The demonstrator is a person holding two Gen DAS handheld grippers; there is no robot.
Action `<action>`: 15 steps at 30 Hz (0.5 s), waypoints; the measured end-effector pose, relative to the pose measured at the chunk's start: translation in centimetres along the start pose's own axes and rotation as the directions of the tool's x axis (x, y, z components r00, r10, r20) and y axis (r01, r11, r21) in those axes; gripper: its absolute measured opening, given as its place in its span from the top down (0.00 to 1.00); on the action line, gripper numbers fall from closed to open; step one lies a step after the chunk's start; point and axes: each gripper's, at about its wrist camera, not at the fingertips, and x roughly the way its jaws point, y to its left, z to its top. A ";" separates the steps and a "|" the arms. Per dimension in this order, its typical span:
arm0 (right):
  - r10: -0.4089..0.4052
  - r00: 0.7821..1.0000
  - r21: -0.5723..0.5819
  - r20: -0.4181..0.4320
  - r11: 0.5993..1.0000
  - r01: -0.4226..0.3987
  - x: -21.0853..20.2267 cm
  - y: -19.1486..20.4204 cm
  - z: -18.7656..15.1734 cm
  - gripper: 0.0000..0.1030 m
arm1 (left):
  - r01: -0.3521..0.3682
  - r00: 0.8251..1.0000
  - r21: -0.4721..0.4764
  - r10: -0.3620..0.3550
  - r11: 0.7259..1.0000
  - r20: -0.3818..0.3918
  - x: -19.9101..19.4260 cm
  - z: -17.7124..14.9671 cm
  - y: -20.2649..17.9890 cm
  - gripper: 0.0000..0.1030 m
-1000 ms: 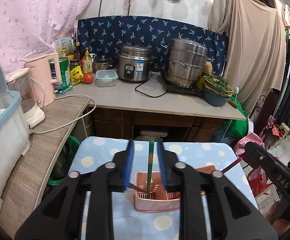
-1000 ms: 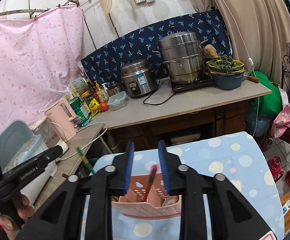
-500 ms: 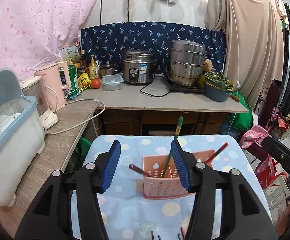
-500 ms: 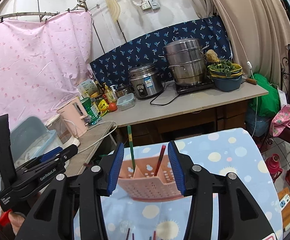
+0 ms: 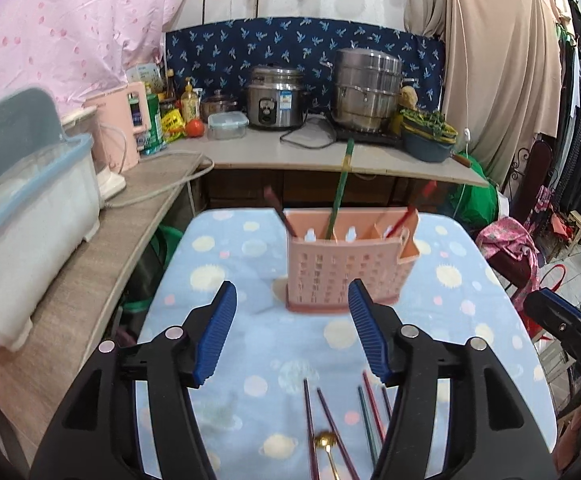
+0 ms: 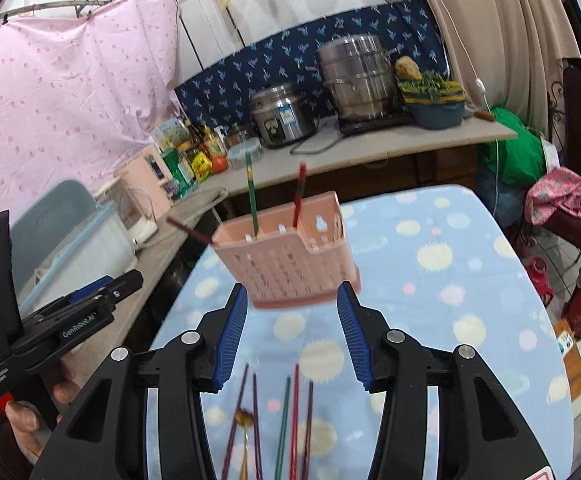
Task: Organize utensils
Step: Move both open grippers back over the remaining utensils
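The right gripper (image 6: 292, 334), its jaws just opened and empty, hangs over loose chopsticks (image 6: 295, 412) on the near tablecloth (image 6: 450, 280), pink caddy (image 6: 286, 256) beyond.

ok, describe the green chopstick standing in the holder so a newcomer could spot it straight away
Start at the blue tablecloth with pale dots, then find the pink perforated plastic utensil holder standing on it. The green chopstick rises from one of its rear slots, close to upright. It is the only green stick in the holder; the two beside it are dark red, one leaning outward.
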 end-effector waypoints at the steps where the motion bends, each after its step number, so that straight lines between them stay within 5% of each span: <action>1: -0.003 1.000 0.004 -0.012 1.000 0.003 -0.1 -0.3 -0.7 0.55 | -0.003 1.000 0.004 0.003 1.000 -0.009 -0.1 -0.8 0.0 0.46; 15: -0.102 0.977 -0.078 -0.188 0.993 0.089 -0.6 -1.0 -12.1 0.55 | -0.007 0.990 0.049 0.014 0.999 -0.138 -1.0 -11.3 0.3 0.46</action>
